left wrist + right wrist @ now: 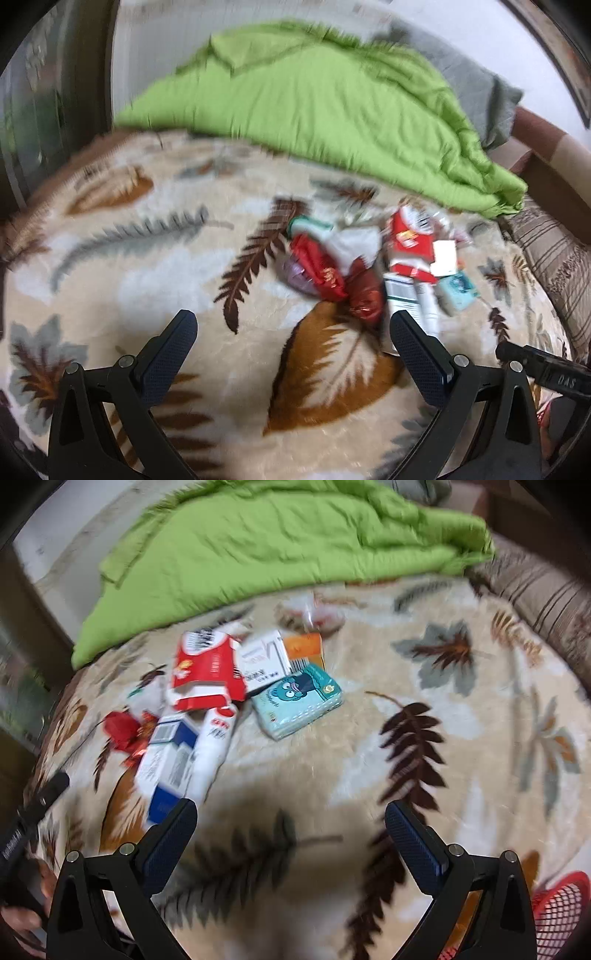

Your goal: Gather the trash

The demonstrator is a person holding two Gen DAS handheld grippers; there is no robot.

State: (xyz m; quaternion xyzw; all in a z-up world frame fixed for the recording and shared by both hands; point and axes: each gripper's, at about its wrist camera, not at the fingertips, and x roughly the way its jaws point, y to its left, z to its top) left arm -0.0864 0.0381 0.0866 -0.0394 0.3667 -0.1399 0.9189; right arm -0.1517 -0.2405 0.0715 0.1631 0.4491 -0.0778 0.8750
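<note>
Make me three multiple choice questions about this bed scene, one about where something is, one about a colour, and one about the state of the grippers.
1. Where does the teal tissue pack lie?
A. on the leaf-print blanket
B. on the green quilt
C. in the red mesh basket

2. What colour is the folded quilt behind the trash?
A. blue
B. green
C. white

3. What state are the two grippers in?
A. both open and empty
B. left shut on a wrapper
C. right shut on a box

Answers: 1 A, the pack rests on the blanket beside the red carton. 2 B, the quilt is bright green in both views. 3 A, the left gripper and the right gripper each show spread fingers with nothing between them.
</note>
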